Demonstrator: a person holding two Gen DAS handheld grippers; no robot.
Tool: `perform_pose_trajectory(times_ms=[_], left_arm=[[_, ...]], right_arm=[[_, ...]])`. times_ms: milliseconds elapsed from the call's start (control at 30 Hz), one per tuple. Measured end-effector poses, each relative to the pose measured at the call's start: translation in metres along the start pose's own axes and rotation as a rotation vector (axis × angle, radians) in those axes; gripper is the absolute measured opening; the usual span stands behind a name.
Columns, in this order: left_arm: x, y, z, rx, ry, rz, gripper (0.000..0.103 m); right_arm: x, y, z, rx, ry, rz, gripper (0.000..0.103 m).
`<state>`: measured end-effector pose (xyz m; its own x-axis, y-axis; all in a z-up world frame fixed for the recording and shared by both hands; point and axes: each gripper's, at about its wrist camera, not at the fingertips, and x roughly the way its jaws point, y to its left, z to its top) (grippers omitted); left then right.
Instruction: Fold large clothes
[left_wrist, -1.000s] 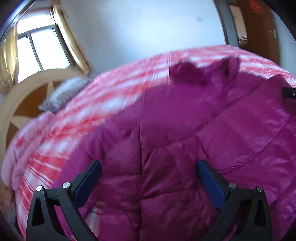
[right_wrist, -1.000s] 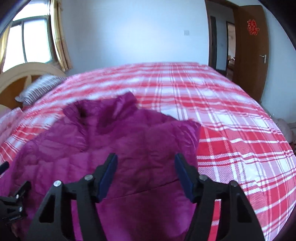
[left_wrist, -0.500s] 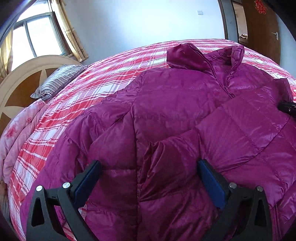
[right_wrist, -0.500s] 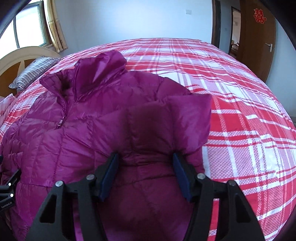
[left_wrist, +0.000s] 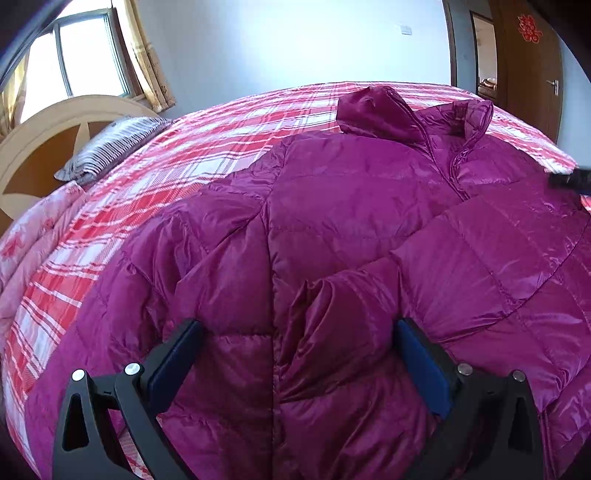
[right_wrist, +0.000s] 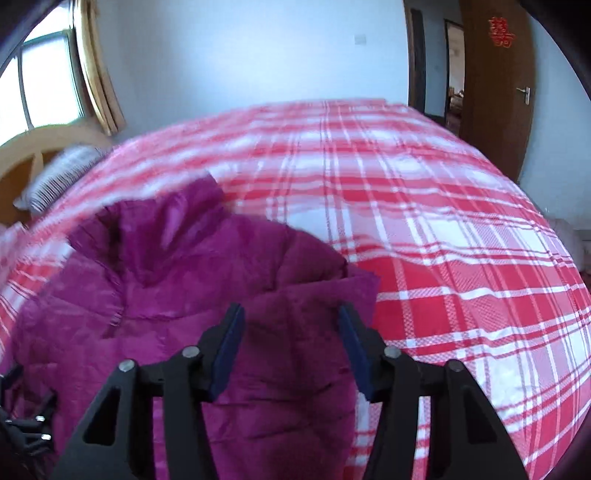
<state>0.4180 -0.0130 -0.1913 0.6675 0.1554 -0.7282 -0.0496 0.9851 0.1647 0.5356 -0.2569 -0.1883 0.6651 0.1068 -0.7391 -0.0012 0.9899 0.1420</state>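
I am looking at the shiny magenta quilted puffer jacket (left_wrist: 362, 221) lying front-up on the red-and-white plaid bedspread (right_wrist: 424, 221), collar toward the far wall. My left gripper (left_wrist: 295, 354) is standing wide, unclenched, straddling a puffy fold. My right gripper (right_wrist: 290, 347) is closing around the folded-in sleeve, pads not yet pressing.

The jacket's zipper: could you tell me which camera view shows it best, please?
The left wrist view: the zipper runs sharp from the collar down the jacket. The right wrist view is motion-blurred and shows only a short smeared stretch.
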Motion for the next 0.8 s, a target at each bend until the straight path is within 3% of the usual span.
perform_pose_trajectory(times_ms=[100, 300, 500, 567, 667, 800], left_arm=[[0.001, 0.0, 0.0, -0.004, 0.003, -0.009, 0.102], [0.003, 0.001, 0.0, -0.01, 0.008, -0.019, 0.102], [0.003, 0.002, 0.0, -0.021, 0.009, -0.032, 0.102], [0.003, 0.002, 0.0, -0.022, 0.009, -0.033, 0.102], [0.003, 0.003, 0.0, -0.023, 0.009, -0.034, 0.102], [0.004, 0.004, 0.0, -0.03, 0.013, -0.042, 0.102]], right_arm=[[0.017, -0.01, -0.011, 0.029, 0.051, 0.004, 0.055], [0.023, -0.018, -0.017, 0.037, 0.033, 0.025, 0.055], [0.004, -0.003, -0.011, -0.006, 0.048, -0.048, 0.056], [-0.022, 0.004, -0.011, 0.016, 0.002, -0.012, 0.058], [-0.061, 0.025, -0.018, 0.002, -0.046, 0.079, 0.073], [-0.069, 0.056, -0.039, -0.077, -0.015, 0.151, 0.075]])
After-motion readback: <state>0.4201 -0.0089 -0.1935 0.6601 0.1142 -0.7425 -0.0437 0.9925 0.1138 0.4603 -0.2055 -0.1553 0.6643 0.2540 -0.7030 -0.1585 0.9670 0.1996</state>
